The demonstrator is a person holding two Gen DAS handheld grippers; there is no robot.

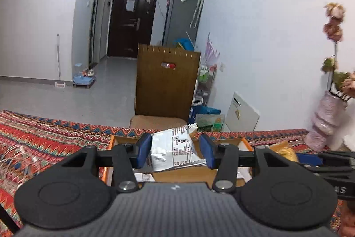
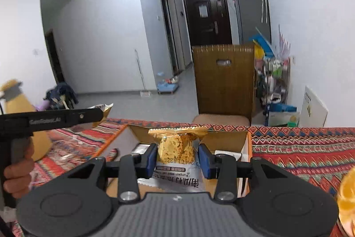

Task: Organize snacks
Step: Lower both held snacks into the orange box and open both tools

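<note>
My left gripper [image 1: 175,148] is shut on a silver snack packet [image 1: 177,148], its printed back facing me. It hangs above an open cardboard box with orange rims [image 1: 112,146] on the patterned table. My right gripper [image 2: 177,159] is shut on a gold packet with a clear window [image 2: 177,146], held above the same box [image 2: 249,148]. Each view catches the other gripper from the side. The right gripper [image 1: 310,159] holds its yellow packet [image 1: 286,151]. The left gripper [image 2: 99,114], with a hand [image 2: 17,170] on its handle, holds its packet [image 2: 104,108].
Packets lie in the box, one silver [image 2: 139,149] and one white [image 2: 228,153]. A pink vase with flowers [image 1: 326,117] stands at the table's right end. Clear plastic wrap [image 1: 20,159] lies at the left. A wooden chair [image 1: 166,86] stands beyond the far edge.
</note>
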